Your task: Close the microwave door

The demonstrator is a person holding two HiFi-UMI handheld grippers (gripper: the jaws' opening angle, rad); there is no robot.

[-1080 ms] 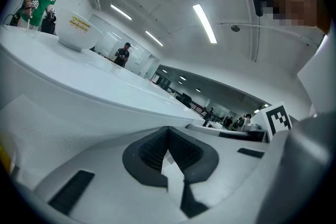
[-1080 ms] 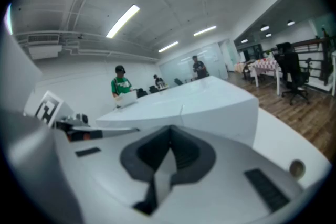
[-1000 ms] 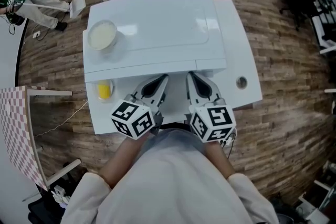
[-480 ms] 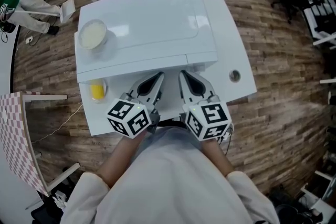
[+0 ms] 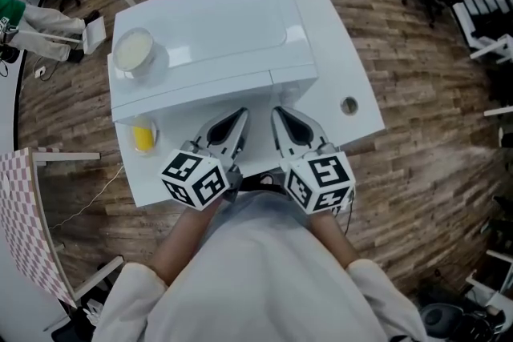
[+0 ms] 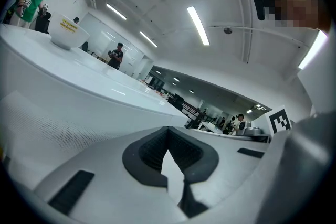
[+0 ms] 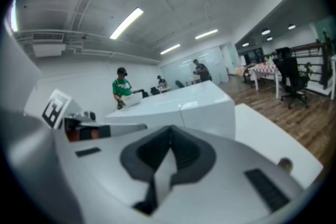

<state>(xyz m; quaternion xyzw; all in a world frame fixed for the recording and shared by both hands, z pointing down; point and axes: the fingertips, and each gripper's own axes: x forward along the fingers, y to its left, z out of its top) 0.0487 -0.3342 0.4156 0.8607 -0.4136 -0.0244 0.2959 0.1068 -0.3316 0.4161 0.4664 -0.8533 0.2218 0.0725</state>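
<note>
The microwave door (image 5: 191, 94) sat on the side of the microwave (image 5: 208, 24) facing the person, and from above it looked flush with the body, or nearly so. The left gripper (image 5: 239, 120) and right gripper (image 5: 279, 118) hovered just in front of the microwave, each with its jaws together on nothing. A flat, steady push on the door's free edge seemed best, pressing until it latched without shaking the bowl (image 5: 133, 50) on top of the microwave.

Oddments around a white table
A cream bowl (image 5: 133, 50) sits far left. Nearer, a small yellow object (image 5: 143, 138) stands on the white table (image 5: 337, 60), whose right side has a round hole (image 5: 348, 105). Wooden floor (image 5: 425, 116) surrounds it.
</note>
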